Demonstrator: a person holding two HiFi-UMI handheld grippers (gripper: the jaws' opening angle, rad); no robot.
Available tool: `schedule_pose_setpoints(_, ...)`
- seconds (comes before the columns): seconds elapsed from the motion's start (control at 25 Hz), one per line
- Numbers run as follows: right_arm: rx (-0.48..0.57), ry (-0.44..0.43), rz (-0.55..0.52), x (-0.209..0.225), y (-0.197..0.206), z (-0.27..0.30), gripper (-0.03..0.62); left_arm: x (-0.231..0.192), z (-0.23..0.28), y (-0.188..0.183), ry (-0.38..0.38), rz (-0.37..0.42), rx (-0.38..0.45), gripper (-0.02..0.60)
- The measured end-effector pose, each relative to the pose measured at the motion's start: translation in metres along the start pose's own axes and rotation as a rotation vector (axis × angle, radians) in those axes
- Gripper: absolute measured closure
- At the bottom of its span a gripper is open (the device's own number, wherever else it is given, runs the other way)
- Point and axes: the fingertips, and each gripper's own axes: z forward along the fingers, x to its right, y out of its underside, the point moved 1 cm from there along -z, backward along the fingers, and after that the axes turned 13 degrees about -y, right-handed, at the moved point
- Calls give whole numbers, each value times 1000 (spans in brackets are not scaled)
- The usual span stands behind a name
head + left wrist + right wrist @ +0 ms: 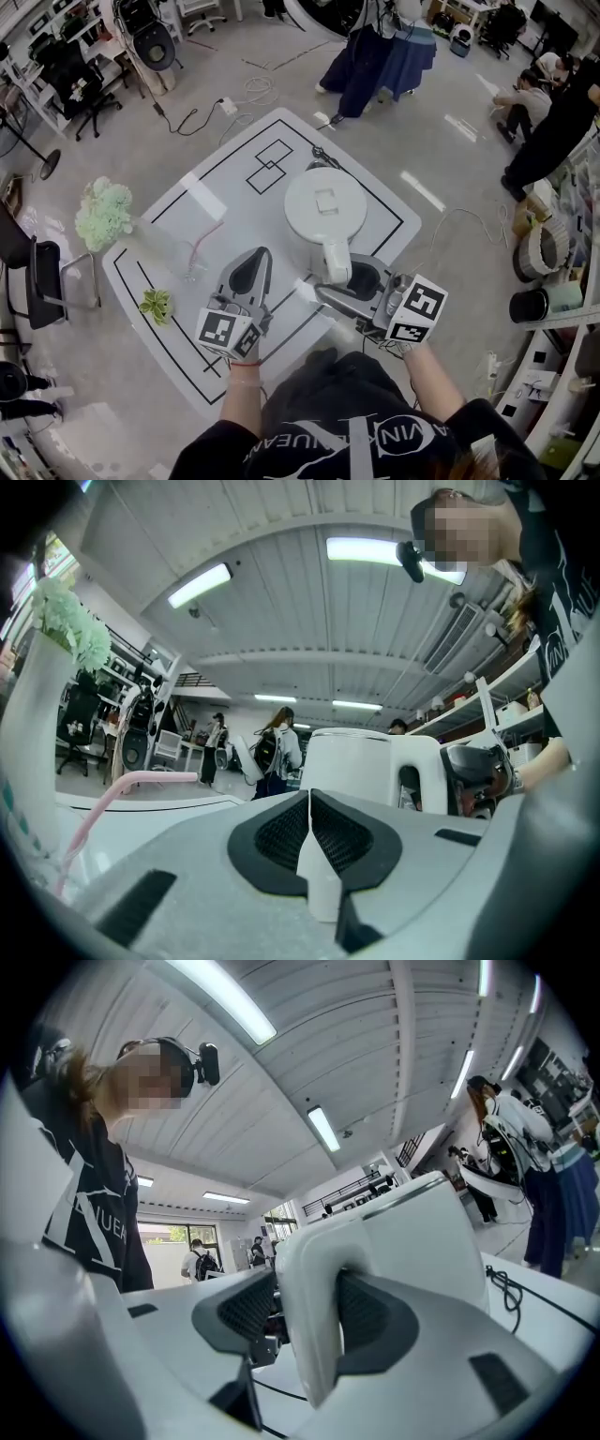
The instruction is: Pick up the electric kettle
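The white electric kettle (323, 211) stands upright at the centre of the frame on the white table (211, 178) marked with black lines. The kettle handle (314, 1307) sits between the jaws of the right gripper (349, 279), which are closed against it on both sides. The left gripper (251, 267) lies at lower left of the kettle, apart from it, jaws together and empty. A flower vase (155, 244) stands at the table's left edge.
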Motion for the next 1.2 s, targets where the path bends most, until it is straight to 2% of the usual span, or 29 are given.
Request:
schedule_pose_setpoints(0.12, -16, 4, 10, 4, 2, 3, 408, 0, 4, 5, -5, -5, -10, 568)
schedule_pose_setpoints(0.36, -58, -63, 59, 2, 1, 3, 414, 10, 8, 13, -44, -20, -46, 569)
schedule_pose_setpoints(0.56, -92, -114, -20, 3, 1, 6, 433, 12, 6, 14, -81, -33, -39, 569)
schedule_pose_setpoints(0.88, -22, -173, -19, 14, -13, 5, 439, 7, -1, 7, -153, -37, -21, 569)
schedule_pose_setpoints(1.2, 37, -205, 9, 30, -36, 4, 442, 9, -2, -2, -192, -22, -5, 568)
